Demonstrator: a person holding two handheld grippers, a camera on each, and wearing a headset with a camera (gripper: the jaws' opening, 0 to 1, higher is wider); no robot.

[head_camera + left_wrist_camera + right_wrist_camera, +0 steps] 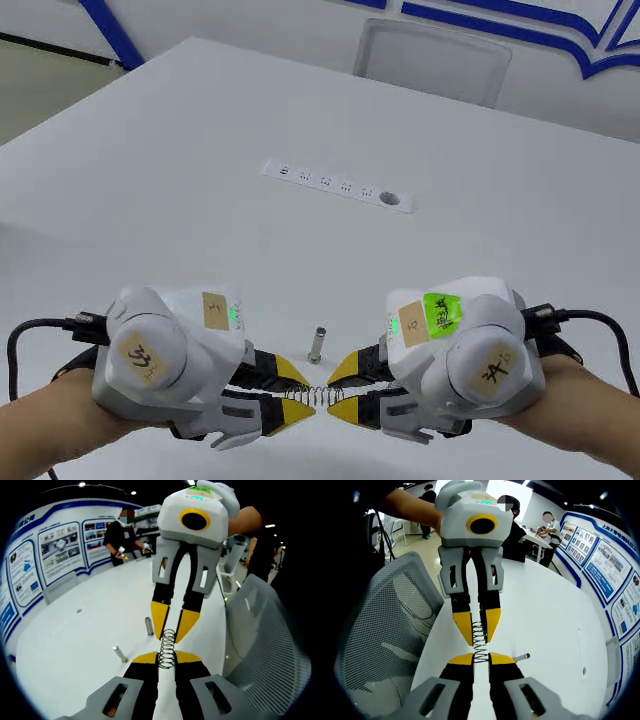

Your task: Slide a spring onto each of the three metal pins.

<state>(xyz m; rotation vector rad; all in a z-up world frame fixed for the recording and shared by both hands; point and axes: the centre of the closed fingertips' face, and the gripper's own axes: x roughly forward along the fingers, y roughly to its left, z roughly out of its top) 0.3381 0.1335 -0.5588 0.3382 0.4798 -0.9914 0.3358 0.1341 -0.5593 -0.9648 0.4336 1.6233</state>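
A small steel spring [320, 397] hangs in the air between my two grippers, which face each other tip to tip just above the white table [200, 180]. My left gripper [306, 395] is shut on one end of it and my right gripper [334, 393] on the other end. In the left gripper view the spring [166, 650] runs from my own jaws up to the right gripper's yellow fingertips [161, 620]. A short metal pin [317, 343] stands upright on the table just beyond the tips. Two pins [148, 626] [120, 654] stand in the left gripper view, and one pin [521, 657] in the right gripper view.
A white power strip [337, 185] is set into the table's middle. A chair [430, 60] stands at the far edge, and a grey mesh chair [385, 620] is at my side of the table. People stand in the background [122, 535].
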